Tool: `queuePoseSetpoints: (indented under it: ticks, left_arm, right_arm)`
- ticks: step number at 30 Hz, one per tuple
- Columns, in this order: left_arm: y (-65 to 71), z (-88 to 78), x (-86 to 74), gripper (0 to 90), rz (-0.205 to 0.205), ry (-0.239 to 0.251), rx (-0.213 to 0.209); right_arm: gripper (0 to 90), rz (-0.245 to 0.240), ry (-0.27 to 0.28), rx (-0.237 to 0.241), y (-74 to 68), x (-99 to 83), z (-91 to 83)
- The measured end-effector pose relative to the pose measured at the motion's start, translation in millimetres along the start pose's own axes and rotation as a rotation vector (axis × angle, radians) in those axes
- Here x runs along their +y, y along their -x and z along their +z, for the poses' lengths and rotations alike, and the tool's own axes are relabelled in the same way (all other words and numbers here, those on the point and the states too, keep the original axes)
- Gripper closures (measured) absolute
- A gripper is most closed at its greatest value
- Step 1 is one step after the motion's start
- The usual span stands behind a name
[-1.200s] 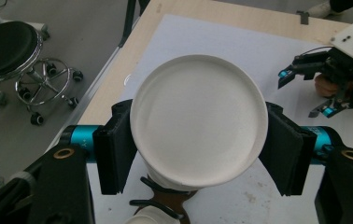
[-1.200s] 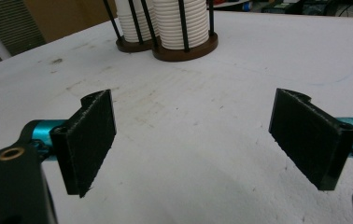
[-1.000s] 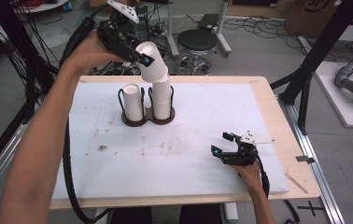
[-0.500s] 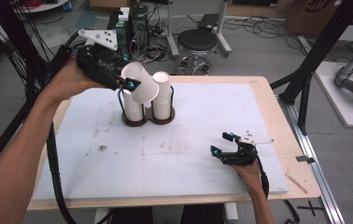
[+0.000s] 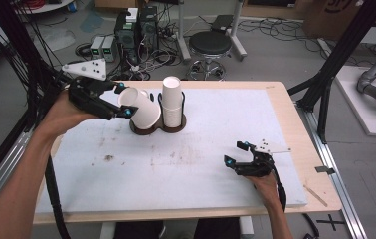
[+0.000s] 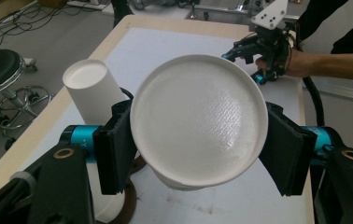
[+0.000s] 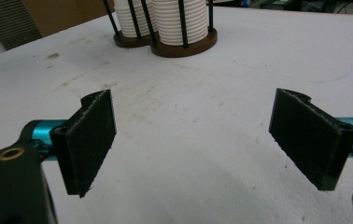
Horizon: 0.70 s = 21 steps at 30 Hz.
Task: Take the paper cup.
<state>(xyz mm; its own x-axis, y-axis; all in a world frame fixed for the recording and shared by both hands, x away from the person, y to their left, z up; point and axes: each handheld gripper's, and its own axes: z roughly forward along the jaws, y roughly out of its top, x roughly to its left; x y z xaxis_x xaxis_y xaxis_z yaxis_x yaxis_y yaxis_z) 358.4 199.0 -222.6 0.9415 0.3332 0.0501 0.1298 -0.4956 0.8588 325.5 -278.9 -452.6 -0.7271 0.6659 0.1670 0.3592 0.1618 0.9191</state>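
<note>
My left gripper [image 5: 125, 101] is shut on a white paper cup [image 5: 143, 112], which is tilted with its base toward the gripper and its mouth down over the left ring of the dark cup holder [image 5: 176, 125]. In the left gripper view the cup's base [image 6: 195, 121] faces the camera between the two jaws. A stack of upturned white cups [image 5: 172, 101] stands in the right ring, next to the held cup [image 6: 89, 91]. My right gripper [image 5: 239, 153] rests open on the white board at the front right, with nothing between its jaws [image 7: 191, 135].
The white board [image 5: 206, 199] covers most of the wooden table [image 5: 305, 149]. In the right gripper view both cup stacks [image 7: 165, 21] stand in the holder far ahead. A stool [image 5: 211, 47], computers and cables lie on the floor beyond the table.
My left gripper has carried the cup from above the right stack leftward and down to the holder's left ring, tilting it. The right gripper has not moved.
</note>
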Motion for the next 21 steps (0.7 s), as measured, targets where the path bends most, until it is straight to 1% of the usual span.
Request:
queuePoseSetpoints:
  ticks: [3,5,7,10,11,13,16,21]
  left_arm:
    - [3.6,0.7,-12.3,33.7,-0.012,0.017,0.003]
    - [6.4,2.1,-20.0,33.7,-0.019,0.032,-0.005]
    - [9.9,4.2,-27.4,33.7,-0.021,0.033,-0.007]
    - [14.0,8.2,-38.6,33.7,-0.030,0.046,-0.009]
    - [14.2,9.8,-44.2,33.7,-0.038,0.051,-0.020]
    - [15.0,11.9,-51.7,33.7,-0.047,0.046,-0.014]
    - [17.2,13.9,-61.2,33.7,-0.063,0.074,-0.022]
    - [21.2,18.2,-74.2,33.7,-0.074,0.108,-0.030]
  right_arm:
    - [15.2,0.000,0.000,0.000,-0.1,0.0,0.1]
    - [15.2,0.001,-0.001,0.002,0.2,0.0,0.1]
    - [15.2,0.004,0.000,0.001,0.4,0.1,0.1]
    - [15.2,0.002,0.001,0.000,-0.4,0.0,-0.2]
    - [15.2,-0.001,0.003,-0.001,-0.4,-0.1,-0.1]
    - [15.2,-0.004,0.005,-0.001,-0.7,-0.3,-0.5]
    - [15.2,-0.002,0.006,0.000,-1.0,-0.4,-0.8]
    - [15.2,0.003,0.007,0.003,-0.8,-0.5,-0.9]
